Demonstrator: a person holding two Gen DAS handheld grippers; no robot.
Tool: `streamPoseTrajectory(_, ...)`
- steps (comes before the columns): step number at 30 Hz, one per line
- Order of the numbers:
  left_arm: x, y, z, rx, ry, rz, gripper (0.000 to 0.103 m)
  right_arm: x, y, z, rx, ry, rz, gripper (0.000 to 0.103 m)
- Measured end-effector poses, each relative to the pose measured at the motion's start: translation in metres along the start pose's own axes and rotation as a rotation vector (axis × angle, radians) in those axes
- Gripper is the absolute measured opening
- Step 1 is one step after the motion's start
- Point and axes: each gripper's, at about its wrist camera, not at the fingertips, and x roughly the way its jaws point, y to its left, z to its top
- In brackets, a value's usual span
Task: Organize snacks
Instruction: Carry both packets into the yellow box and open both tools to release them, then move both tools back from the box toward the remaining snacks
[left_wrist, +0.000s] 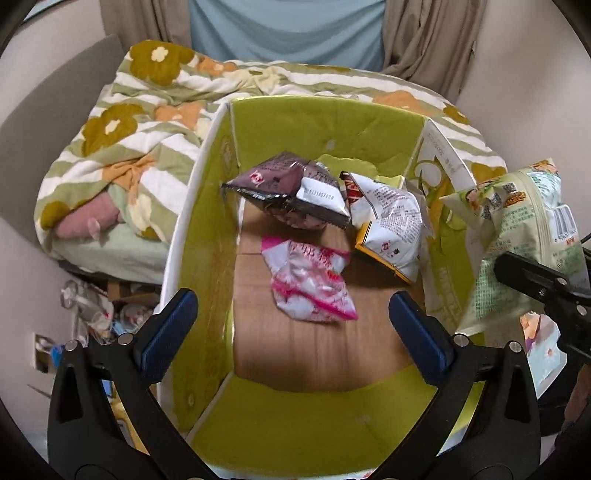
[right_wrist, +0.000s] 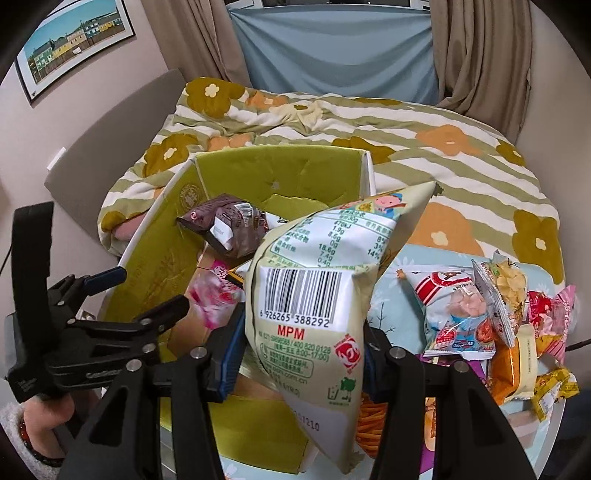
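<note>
A pale green snack bag (right_wrist: 306, 295) is clamped between the jaws of the right gripper (right_wrist: 299, 354), held at the right wall of a green cardboard box (left_wrist: 325, 122).

Inside the box, on its brown floor, a pink-and-white packet (left_wrist: 310, 284) is seen near the middle, with a dark brown packet (left_wrist: 288, 192) and a white-and-yellow packet (left_wrist: 388, 229) lying towards the far wall, the two just beside one another. The left gripper (left_wrist: 293, 317) is held above the near end of the box with its jaws spread wide and nothing between them. More snack packets (right_wrist: 498, 317) are heaped on the table (right_wrist: 413, 258) to the right of the box. A bed with a flowered, striped quilt (right_wrist: 424, 162) is seen behind, and curtains (right_wrist: 476, 51) beyond that. A framed picture (right_wrist: 74, 40) is hung on the wall at the left.
</note>
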Motion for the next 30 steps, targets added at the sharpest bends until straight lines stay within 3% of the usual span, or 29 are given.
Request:
streamPoseTrajectory(4, -0.011, 0.003, -0.008, -0.031, 0.0, -0.018, 0.103, 0.003, 0.004, 0.003, -0.032, 0.009, 0.03, 0.048)
streamPoseTrajectory(15, -0.041, 0.008, -0.021, -0.06, -0.032, 0.049, 0.103, 0.04, 0.032, -0.004, -0.119, 0.108, 0.191, 0.049)
streamPoseTrajectory(17, -0.043, 0.011, -0.023, -0.078, -0.033, 0.052, 0.103, 0.045, 0.032, -0.008, -0.115, 0.106, 0.21, 0.054)
streamPoseTrajectory(22, -0.043, 0.019, -0.025, -0.116, -0.039, 0.046, 0.103, 0.047, 0.019, -0.01, -0.088, 0.088, 0.19, 0.095)
streamPoseTrajectory(25, -0.041, 0.016, -0.026, -0.1, -0.031, 0.059, 0.103, 0.039, 0.011, -0.011, -0.072, 0.047, 0.187, 0.103)
streamPoseTrajectory(30, -0.045, 0.01, -0.022, -0.091, -0.04, 0.046, 0.103, 0.022, 0.006, -0.008, -0.071, 0.003, 0.17, 0.103)
